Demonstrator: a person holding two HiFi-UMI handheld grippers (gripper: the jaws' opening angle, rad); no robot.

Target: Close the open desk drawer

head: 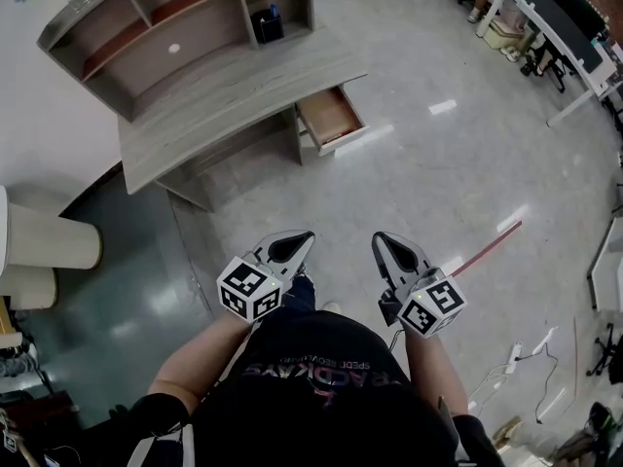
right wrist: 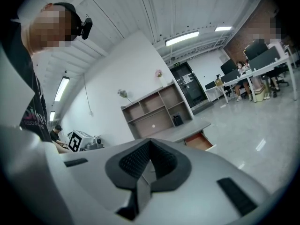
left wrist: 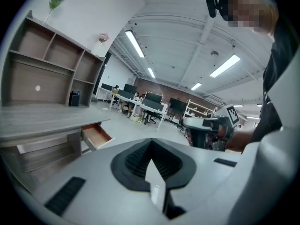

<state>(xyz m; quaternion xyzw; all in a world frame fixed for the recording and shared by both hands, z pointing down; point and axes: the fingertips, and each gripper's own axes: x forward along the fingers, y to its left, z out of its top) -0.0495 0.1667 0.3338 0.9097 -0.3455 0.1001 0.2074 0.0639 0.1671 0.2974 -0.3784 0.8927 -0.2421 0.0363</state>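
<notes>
Where grey desk (head: 234, 95) stands, drawer (head: 331, 117) open over glossy floor (head: 438, 183).

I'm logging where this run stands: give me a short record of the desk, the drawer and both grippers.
desk: grey, shelf unit on top
drawer: open, pulled out at the desk's end, looks empty
left gripper: jaws together, holding nothing
right gripper: jaws together, holding nothing
contact: none; floor lies between grippers and drawer
task: drawer not yet closed
</notes>
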